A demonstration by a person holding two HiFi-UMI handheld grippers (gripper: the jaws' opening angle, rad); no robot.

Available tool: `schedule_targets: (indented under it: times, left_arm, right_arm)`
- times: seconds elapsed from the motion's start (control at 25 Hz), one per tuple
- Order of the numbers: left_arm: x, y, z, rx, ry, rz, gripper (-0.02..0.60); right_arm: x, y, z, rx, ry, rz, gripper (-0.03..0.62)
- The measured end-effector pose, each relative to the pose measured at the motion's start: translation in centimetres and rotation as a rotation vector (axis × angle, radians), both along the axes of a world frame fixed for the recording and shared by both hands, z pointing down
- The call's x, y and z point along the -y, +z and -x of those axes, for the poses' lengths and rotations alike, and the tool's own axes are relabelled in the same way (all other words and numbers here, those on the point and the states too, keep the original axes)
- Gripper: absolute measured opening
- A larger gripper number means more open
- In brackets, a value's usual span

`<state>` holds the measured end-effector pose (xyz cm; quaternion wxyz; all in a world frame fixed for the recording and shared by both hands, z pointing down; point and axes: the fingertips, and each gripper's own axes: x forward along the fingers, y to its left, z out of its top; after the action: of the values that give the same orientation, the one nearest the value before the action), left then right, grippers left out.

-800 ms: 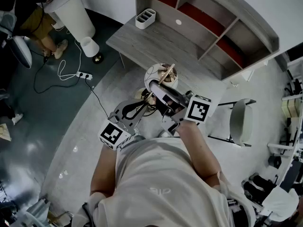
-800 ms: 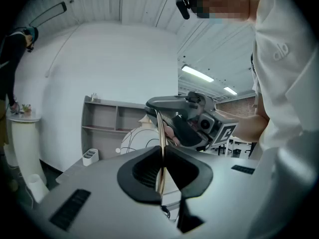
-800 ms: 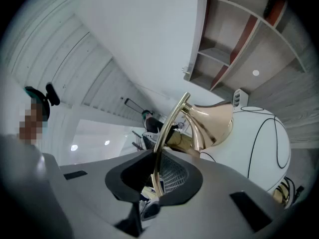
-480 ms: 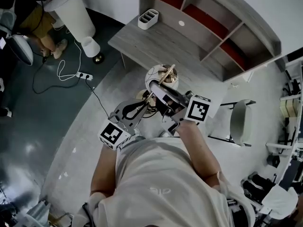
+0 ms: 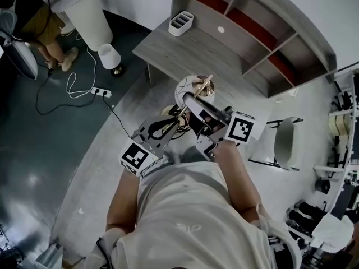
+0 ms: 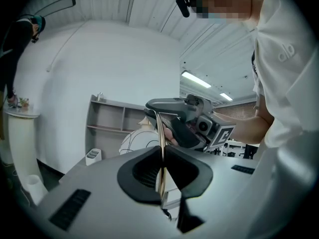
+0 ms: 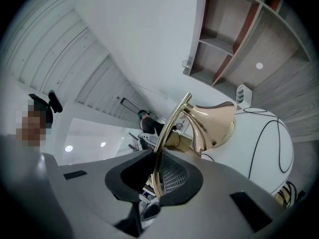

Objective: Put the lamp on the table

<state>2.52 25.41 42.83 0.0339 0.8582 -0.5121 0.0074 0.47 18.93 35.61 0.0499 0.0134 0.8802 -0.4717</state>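
In left tongs (image 6: 161,176), right tongs (image 7: 156,180): lamp (image 5: 184,89) stem (clamped).

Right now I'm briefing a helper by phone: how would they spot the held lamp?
Beside the grey table, the left gripper and right gripper clamp one brass rod. It carries the lamp: a white globe with brass cap, unlike the small shaded lamp on the floor.

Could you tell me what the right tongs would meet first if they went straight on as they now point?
Most likely the lamp's brass cap and white globe, just beyond the gold stem the right tongs grip; depth is unclear.
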Motion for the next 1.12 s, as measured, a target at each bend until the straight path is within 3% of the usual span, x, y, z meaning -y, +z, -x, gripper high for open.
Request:
schedule_targets:
  times: [0.16, 0.28, 0.44, 0.76, 1.12]
  left_arm:
    - [0.5, -1.5, -0.5, 0.015, 0.006, -0.029, 0.044]
    - [2.0, -1.0, 2.0, -0.024, -0.022, 0.01, 0.044]
    - [4.7, 0.8, 4.9, 0.01, -0.034, -0.004, 0.044]
    - [13.0, 1.8, 6.3, 0.003, -0.046, 0.046, 0.044]
    - [23.1, 1.3, 6.3, -0.012, -0.052, 0.049, 0.044]
  right_arm:
    - [0.5, -0.9, -0.5, 0.029, -0.017, 0.013, 0.064]
    - [2.0, 0.0, 2.2, 0.029, -0.031, 0.017, 0.064]
    - [4.7, 1.0, 4.8, 0.031, -0.045, 0.031, 0.064]
    - [13.0, 1.9, 6.3, -0.001, -0.049, 0.038, 0.063]
    - [22.7, 1.7, 6.8, -0.011, -0.074, 0.038, 0.06]
